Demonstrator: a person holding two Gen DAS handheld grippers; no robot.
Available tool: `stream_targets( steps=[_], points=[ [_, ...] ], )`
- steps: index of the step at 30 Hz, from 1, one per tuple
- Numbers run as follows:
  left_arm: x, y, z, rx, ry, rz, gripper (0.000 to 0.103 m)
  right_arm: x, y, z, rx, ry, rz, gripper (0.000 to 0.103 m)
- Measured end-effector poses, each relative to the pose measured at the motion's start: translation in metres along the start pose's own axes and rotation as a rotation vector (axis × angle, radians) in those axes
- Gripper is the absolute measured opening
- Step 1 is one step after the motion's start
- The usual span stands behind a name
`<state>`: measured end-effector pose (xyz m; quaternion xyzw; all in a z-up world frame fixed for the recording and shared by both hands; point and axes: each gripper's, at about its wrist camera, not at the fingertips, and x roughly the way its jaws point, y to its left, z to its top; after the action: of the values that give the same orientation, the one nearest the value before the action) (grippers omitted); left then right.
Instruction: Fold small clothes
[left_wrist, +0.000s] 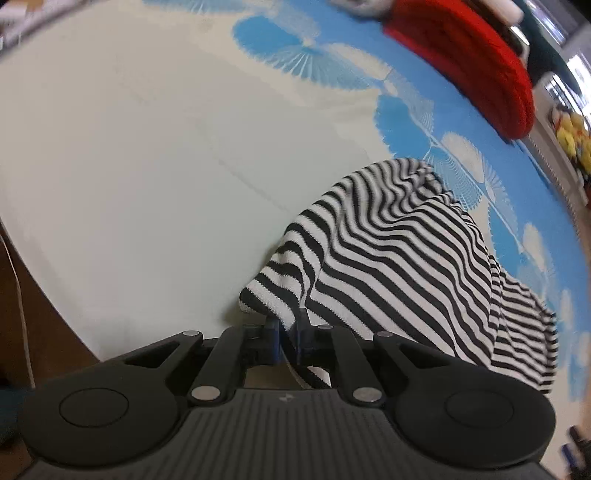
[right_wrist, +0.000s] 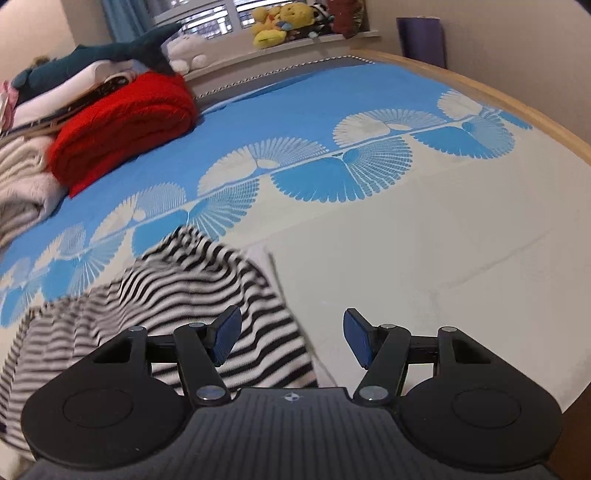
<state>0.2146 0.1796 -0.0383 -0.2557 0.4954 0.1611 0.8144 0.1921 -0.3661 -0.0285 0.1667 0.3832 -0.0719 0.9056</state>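
Observation:
A black-and-white striped garment (left_wrist: 399, 251) lies on the bed, one edge lifted off the cover. My left gripper (left_wrist: 289, 334) is shut on that edge, its blue pads pinching the striped cloth, which drapes away to the right. In the right wrist view the same striped garment (right_wrist: 177, 295) is blurred and spreads to the lower left. My right gripper (right_wrist: 291, 338) stands open above the bed; its left finger hangs over the garment's corner and its right finger over the pale cover, with nothing gripped.
The bed cover (right_wrist: 406, 240) is pale cream with blue fan shapes. A folded red blanket (right_wrist: 122, 125) and a pile of pale clothes (right_wrist: 22, 188) lie at the far left. Plush toys (right_wrist: 280, 22) sit on the windowsill. A wooden bed frame (right_wrist: 517, 107) runs along the right.

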Motion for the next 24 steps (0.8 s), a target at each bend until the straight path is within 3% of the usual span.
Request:
stream_targets(
  steps=[3, 5, 9, 13, 19, 23, 24],
  points=[
    [-0.019, -0.044, -0.012, 0.209, -0.15, 0.042, 0.008, 0.002, 0.003, -0.001, -0.024, 0.007, -0.009, 0.063],
    [-0.03, -0.081, -0.027, 0.335, -0.232, -0.003, 0.008, 0.002, 0.004, -0.001, -0.063, 0.005, -0.017, 0.063],
    [-0.039, -0.147, -0.061, 0.455, -0.276, -0.174, 0.007, 0.0, 0.002, 0.001, -0.129, -0.012, -0.038, 0.063],
    [-0.052, -0.212, -0.109, 0.616, -0.356, -0.407, 0.007, -0.001, -0.012, 0.006, -0.105, -0.029, -0.067, 0.063],
    [-0.039, -0.294, -0.194, 0.834, -0.197, -0.687, 0.008, -0.002, -0.026, 0.013, -0.049, -0.059, -0.101, 0.062],
    [-0.014, -0.327, -0.238, 0.969, -0.001, -0.715, 0.013, -0.004, -0.028, 0.017, -0.034, -0.089, -0.111, 0.062],
    [-0.011, -0.33, -0.242, 0.99, 0.04, -0.716, 0.026, -0.004, -0.03, 0.018, -0.027, -0.091, -0.107, 0.062]
  ],
)
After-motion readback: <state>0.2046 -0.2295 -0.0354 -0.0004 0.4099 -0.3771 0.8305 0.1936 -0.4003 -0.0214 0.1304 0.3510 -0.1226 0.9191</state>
